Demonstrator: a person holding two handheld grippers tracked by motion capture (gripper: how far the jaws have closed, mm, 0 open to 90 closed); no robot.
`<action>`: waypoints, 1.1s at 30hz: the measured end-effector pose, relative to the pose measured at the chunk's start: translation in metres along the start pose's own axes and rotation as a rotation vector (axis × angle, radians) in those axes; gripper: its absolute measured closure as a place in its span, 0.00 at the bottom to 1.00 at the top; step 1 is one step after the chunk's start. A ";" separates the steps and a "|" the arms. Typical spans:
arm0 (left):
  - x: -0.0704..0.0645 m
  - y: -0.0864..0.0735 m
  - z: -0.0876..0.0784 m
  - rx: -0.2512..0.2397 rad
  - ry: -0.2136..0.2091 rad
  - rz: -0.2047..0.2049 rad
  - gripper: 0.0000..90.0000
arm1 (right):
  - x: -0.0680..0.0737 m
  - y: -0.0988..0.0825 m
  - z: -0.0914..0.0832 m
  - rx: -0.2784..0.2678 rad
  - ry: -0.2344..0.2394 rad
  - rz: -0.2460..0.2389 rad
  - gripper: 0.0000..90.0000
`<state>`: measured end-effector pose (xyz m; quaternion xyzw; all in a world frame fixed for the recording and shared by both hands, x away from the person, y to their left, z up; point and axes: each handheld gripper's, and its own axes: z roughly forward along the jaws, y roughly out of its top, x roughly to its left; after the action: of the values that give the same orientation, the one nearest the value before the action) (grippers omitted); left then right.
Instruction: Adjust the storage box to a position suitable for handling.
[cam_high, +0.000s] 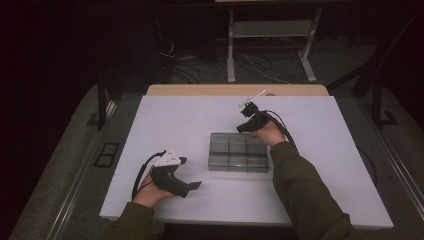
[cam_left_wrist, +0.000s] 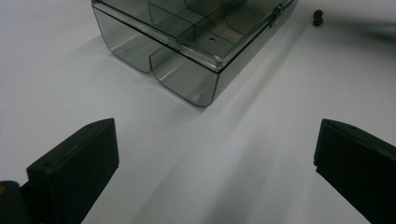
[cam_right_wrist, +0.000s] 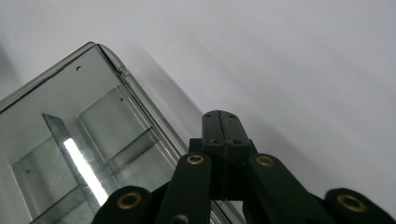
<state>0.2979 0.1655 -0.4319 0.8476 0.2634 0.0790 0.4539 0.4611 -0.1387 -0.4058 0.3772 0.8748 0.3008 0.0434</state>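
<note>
High view, clear compartment box (cam_high: 238, 152) on white table (cam_high: 175, 120), right gripper (cam_high: 246, 127) jaws pressed together at its far right corner, left gripper (cam_high: 192, 186) jaws wide apart, empty, near its left.

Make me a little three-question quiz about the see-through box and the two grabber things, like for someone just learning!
1. True or false: the clear compartment box sits on the white table with its lid closed.
2. Which gripper has its fingers wide apart? A) left gripper B) right gripper
3. Fill in: in the right gripper view, the shut fingers sit beside the box's ____.

Key
1. True. The lid lies flat over the compartments, and a small clasp shows at one edge in the left gripper view.
2. A. Its fingers stand far apart with nothing between them; the right gripper's fingers are pressed together.
3. Edge. Whether they touch it cannot be told.
</note>
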 end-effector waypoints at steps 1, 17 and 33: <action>0.000 0.000 0.000 0.000 0.000 0.001 0.00 | 0.001 -0.001 0.000 0.003 0.003 -0.005 0.99; 0.001 -0.001 0.000 0.002 -0.003 -0.004 0.00 | 0.031 -0.014 -0.001 0.015 0.038 -0.086 0.99; 0.000 0.000 -0.001 0.002 0.000 0.005 0.00 | 0.055 -0.027 -0.006 0.011 0.049 -0.144 0.99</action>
<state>0.2972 0.1660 -0.4319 0.8488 0.2612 0.0797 0.4527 0.4031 -0.1179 -0.4076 0.3059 0.9022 0.3011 0.0413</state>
